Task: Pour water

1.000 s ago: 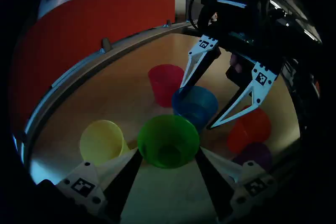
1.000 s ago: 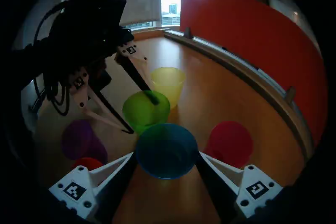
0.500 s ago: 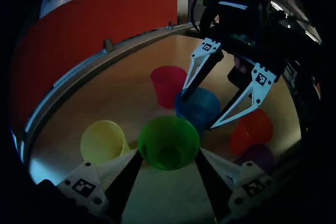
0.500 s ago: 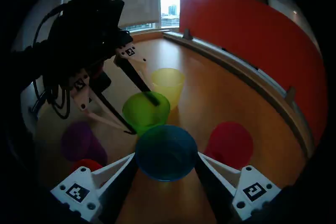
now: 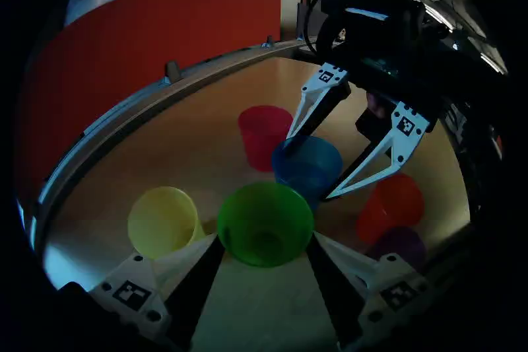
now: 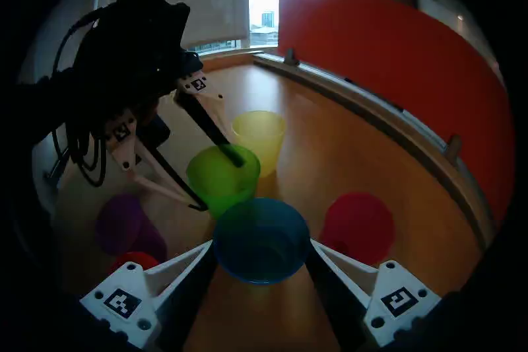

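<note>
- A red partition (image 5: 152,28), flat and matte, runs along the left edge of the smooth wooden table (image 5: 198,147).
- In the left gripper view the yellow cup (image 5: 162,220) is leftmost. It is a translucent plastic cone narrowing to its base, and it stands on the table just beside the green cup. Nothing can be made out inside it.
- The green cup (image 5: 265,223), of the same tapered translucent plastic, sits between the white fingers of the left gripper (image 5: 264,241), which is clamped on its two sides. Its mouth faces the camera, and I cannot tell whether it holds water.
- The red cup (image 5: 264,134) stands on the table behind it, near the blue cup.
- The blue cup (image 5: 307,167) is pinched on opposite sides by the right gripper (image 5: 310,170), just beyond the green cup with their rims close. In the right gripper view its inside is dark, so any liquid in it cannot be judged.
- The orange-red cup (image 5: 393,201) and the purple cup (image 5: 401,245) stand close together on the right.
- Square black-and-white markers (image 5: 129,292) sit on the gripper fingers. No writing on the cups can be read.
</note>
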`<state>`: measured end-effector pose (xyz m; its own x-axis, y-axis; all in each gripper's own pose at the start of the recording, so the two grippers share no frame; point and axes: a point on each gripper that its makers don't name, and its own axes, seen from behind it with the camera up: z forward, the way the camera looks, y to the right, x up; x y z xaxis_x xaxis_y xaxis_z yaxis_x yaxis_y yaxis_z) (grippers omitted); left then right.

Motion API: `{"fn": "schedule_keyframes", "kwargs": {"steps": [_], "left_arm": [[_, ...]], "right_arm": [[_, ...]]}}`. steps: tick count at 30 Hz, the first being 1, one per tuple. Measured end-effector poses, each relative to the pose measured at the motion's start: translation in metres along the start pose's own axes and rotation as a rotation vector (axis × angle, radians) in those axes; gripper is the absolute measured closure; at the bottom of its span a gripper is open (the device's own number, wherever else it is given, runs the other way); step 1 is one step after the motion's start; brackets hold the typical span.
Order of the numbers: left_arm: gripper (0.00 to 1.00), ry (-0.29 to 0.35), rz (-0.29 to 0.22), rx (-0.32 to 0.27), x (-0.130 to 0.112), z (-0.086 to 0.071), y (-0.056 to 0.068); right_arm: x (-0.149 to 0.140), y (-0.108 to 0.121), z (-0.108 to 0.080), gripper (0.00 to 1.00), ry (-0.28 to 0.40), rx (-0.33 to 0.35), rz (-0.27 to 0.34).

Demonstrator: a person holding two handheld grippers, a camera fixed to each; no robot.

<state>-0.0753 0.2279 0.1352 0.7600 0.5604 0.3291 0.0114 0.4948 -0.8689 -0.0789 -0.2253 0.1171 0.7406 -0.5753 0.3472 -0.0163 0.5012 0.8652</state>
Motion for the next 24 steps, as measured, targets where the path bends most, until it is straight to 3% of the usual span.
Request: {"fn": "schedule_keyframes", "kwargs": {"steps": [9,24], "left_arm": [[0.17,0.026,-0.005,0.016,0.006,-0.015,0.004],[0.17,0.089,0.008,0.063,0.031,-0.062,0.021]], "right_arm": [[0.017,-0.001,-0.019,0.1,0.054,-0.007,0.018],[0.04,-0.02,-0.063,0.1,0.112,-0.047,0.012]]}}
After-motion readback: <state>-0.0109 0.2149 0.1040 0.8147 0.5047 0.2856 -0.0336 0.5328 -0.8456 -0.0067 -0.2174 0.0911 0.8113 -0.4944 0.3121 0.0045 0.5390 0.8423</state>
